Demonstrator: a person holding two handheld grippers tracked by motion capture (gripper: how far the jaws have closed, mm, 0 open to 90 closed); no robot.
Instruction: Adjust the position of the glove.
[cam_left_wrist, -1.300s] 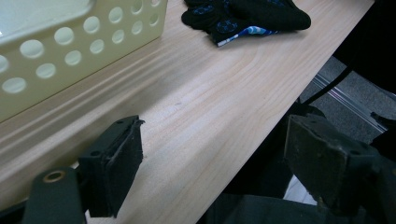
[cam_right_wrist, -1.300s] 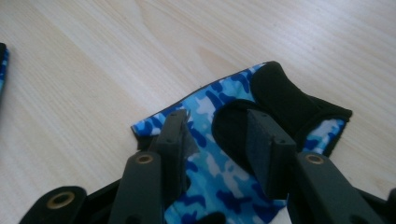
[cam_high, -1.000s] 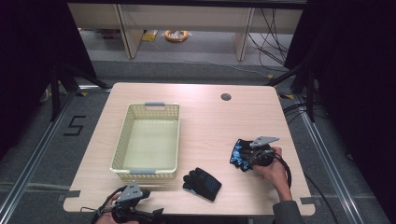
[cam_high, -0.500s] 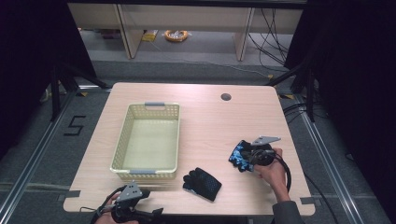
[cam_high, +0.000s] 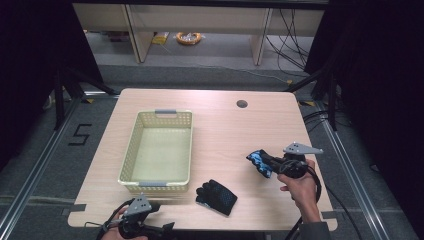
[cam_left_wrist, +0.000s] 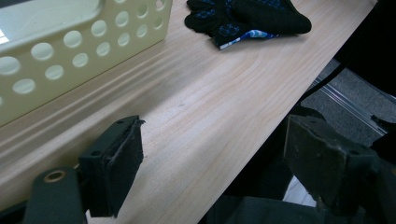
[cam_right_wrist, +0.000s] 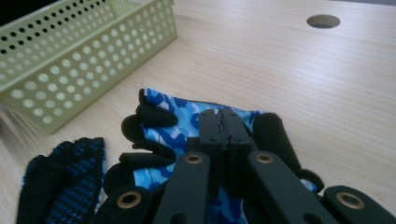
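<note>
Right tool (cam_high: 266, 162), held in the person's right hand (cam_high: 298, 186), is clamped on a blue camouflage-patterned fabric glove with black finger pads (cam_high: 259, 161); in the right gripper view its black jaws meet tightly over the glove's (cam_right_wrist: 187, 126) cloth, low over the pale wood-grain desk (cam_high: 235, 130) on its right side. A second glove, black knit with blue dots (cam_high: 216, 196), lies flat near the desk's front edge, just in front of the pale yellow perforated plastic basket (cam_high: 132, 155), whose interior holds nothing. Left tool (cam_high: 136, 214) waits at the front-left edge with its jaws spread wide, gripping nothing; its own view shows the black glove (cam_left_wrist: 247, 16) beyond the basket's (cam_left_wrist: 84, 42) corner.

Judged progress: if both gloves go into the basket, one is gripped and none is deposited. Open desk lies between the gripped glove and the basket. The basket's wall must be cleared by lifting, and the black glove lies close to the desk's front edge.
</note>
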